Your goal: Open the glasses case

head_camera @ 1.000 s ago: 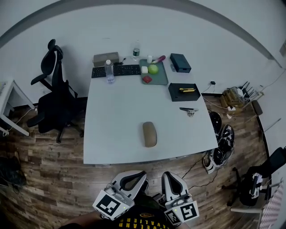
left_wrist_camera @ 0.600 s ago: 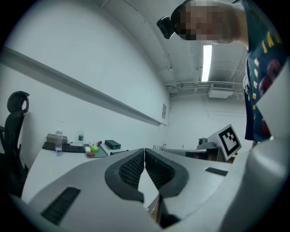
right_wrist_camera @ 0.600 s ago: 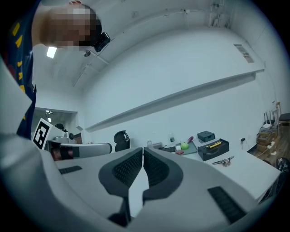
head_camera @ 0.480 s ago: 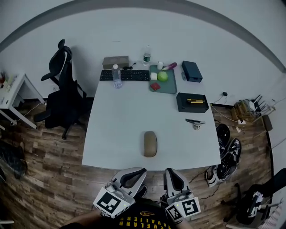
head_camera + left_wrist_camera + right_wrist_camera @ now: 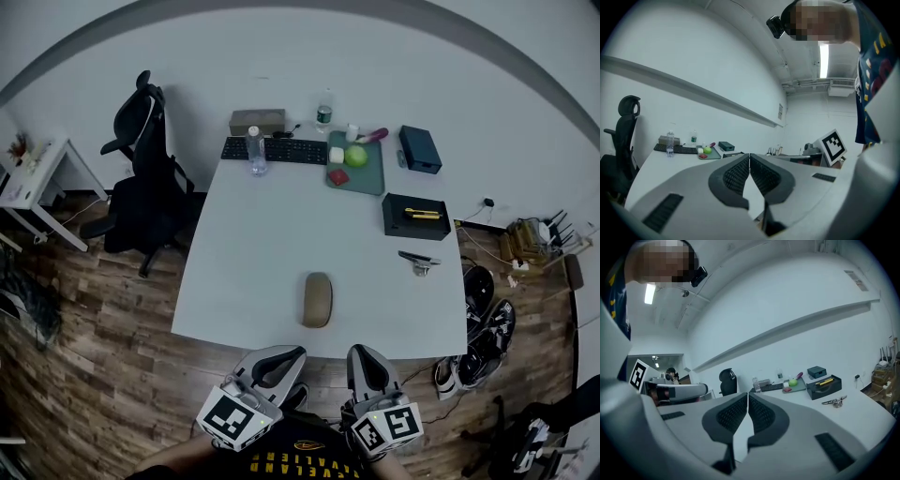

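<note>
The glasses case [image 5: 317, 299] is a tan oval case lying closed on the white table [image 5: 253, 244], near its front edge. Both grippers hang below that edge, over the wood floor, apart from the case. My left gripper [image 5: 279, 356] is shut with nothing in it, and in the left gripper view [image 5: 749, 155] its ribbed pads meet. My right gripper [image 5: 362, 357] is also shut and empty, pads together in the right gripper view [image 5: 747, 394]. The case is hidden behind the jaws in both gripper views.
At the table's far end are a keyboard [image 5: 275, 150], a water bottle [image 5: 256, 152], a green tray [image 5: 366, 173] with fruit and two dark boxes [image 5: 414, 216]. A metal tool [image 5: 419, 260] lies at the right. An office chair [image 5: 145, 178] stands left, shoes [image 5: 487, 319] right.
The table and the case have slid down and to the right in the head view, closer to the grippers. Both grippers stay shut at the bottom of the picture.
</note>
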